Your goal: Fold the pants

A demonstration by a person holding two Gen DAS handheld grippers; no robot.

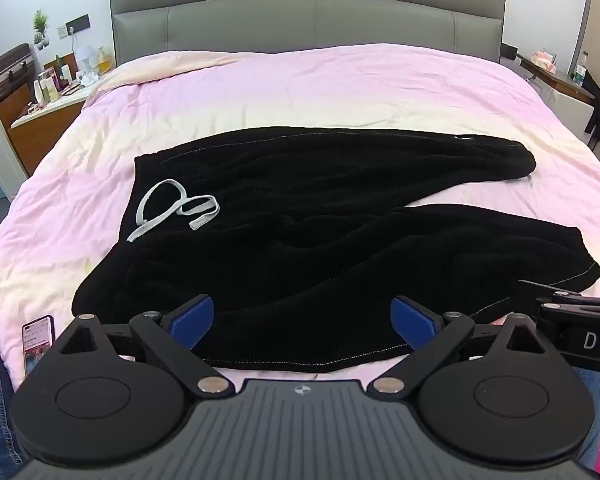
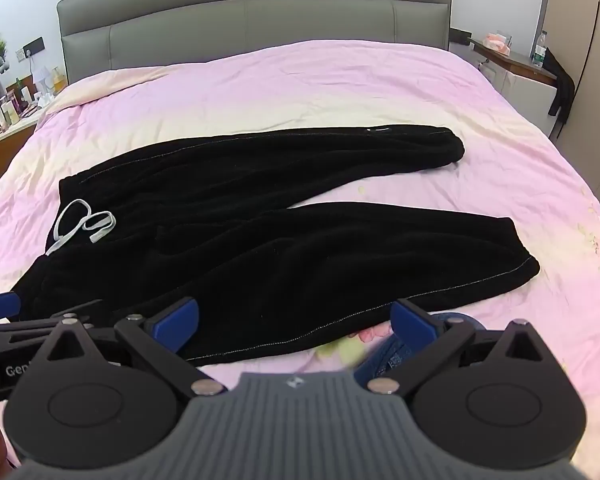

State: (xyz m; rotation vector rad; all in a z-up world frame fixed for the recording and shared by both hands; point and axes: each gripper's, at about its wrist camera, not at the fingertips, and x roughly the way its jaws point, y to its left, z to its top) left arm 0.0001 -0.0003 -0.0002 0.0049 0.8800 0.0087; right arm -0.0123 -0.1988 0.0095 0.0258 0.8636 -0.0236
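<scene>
Black pants (image 1: 320,240) lie flat across the pink bedcover (image 1: 300,88), filling mid-frame; waistband at left, both legs running to the right, split apart. White drawstring (image 1: 176,208) looped on the waistband, left of centre. Left claw (image 1: 302,322) wide, holding nothing, over the near hem at lower centre. Right claw (image 2: 294,322) wide, holding nothing, lower centre. Phone (image 1: 39,342) at lower left on the bed.

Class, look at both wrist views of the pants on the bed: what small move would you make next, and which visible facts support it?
Probably lower both open grippers onto the near leg's front edge. The black pants lie flat and unfolded on the pink duvet, legs splayed apart. The left hand-held gripper and right hand-held gripper hover at that edge, gripping nothing.
</scene>
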